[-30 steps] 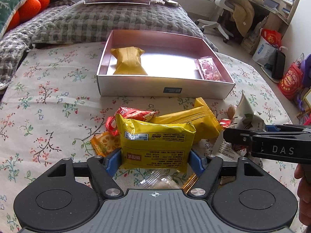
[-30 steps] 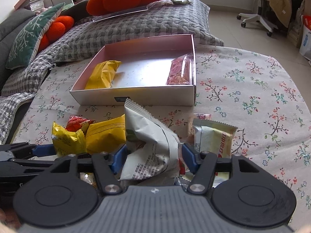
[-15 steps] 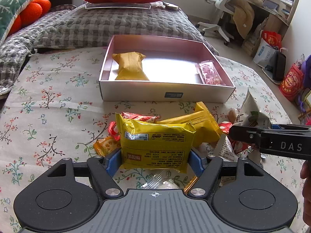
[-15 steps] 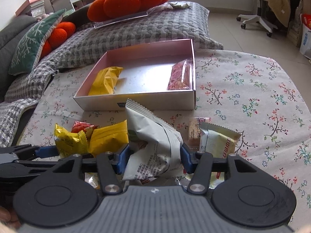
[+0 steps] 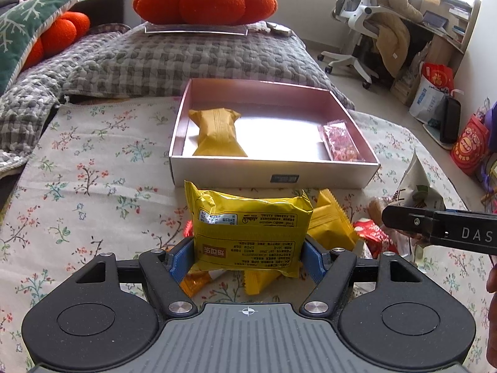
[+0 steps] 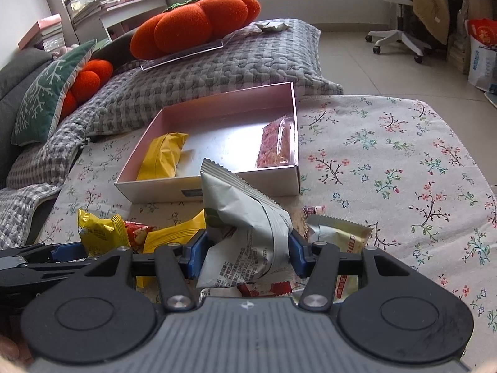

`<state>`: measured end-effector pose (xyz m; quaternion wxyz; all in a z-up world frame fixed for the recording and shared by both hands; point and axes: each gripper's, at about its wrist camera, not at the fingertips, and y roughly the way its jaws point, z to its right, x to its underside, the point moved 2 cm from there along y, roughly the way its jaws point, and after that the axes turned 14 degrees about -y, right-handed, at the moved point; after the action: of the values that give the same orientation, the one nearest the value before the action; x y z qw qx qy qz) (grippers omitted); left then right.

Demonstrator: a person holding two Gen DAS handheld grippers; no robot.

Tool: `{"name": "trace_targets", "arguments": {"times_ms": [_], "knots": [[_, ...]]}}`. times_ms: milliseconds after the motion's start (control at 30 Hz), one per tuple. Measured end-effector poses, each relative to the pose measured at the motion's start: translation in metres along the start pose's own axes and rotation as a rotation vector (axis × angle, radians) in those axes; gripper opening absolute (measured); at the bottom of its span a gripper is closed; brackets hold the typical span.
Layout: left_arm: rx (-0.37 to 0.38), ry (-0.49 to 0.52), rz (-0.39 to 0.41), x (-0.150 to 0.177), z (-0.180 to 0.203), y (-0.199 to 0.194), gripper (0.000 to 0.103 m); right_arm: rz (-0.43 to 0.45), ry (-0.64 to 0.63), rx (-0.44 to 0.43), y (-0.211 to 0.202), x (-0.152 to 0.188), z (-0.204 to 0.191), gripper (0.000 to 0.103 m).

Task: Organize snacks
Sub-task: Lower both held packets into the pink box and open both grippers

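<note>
A home: pumpkin cushions (image 5: 205, 1), quilted blanket (image 6: 198, 71), office chair (image 5: 360, 15).

A yellow snack pack (image 5: 248, 233), a pale grey-green packet (image 6: 245, 233), a pink-lined box (image 5: 270, 172) with a white outside, a cream floral cloth (image 5: 93, 180), orange cushions (image 5: 205, 0) and what looks like a grey checked quilt (image 5: 155, 59).

1. Ahead of you a grey checked quilt (image 5: 186, 59) lies heaped over the sofa, with an orange pumpkin cushion (image 5: 205, 0) on top.
2. To your left sits a green snowflake pillow (image 6: 46, 93).
3. A bookshelf (image 6: 102, 3) stands behind it.
4. To your right, a white office chair (image 5: 366, 15) stands on the pale tiled floor (image 6: 372, 68).
5. A floral cloth (image 6: 388, 155) covers the surface before you.
</note>
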<state>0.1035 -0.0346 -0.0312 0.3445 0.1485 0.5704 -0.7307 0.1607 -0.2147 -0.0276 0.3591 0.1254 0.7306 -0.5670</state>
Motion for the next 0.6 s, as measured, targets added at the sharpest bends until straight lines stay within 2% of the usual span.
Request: {"name": "trace_targets", "arguments": {"times_ms": [333,600], "knots": [[0.017,-0.002,0.061,-0.020,0.005,-0.002,0.071,0.055,0.044,0.004,-0.006,-0.006,0.008,0.049],[0.048,-0.026,0.123,-0.060,0.014,0.012,0.071,0.088,0.089,0.009,-0.002,-0.020,0.019,0.049]]}}
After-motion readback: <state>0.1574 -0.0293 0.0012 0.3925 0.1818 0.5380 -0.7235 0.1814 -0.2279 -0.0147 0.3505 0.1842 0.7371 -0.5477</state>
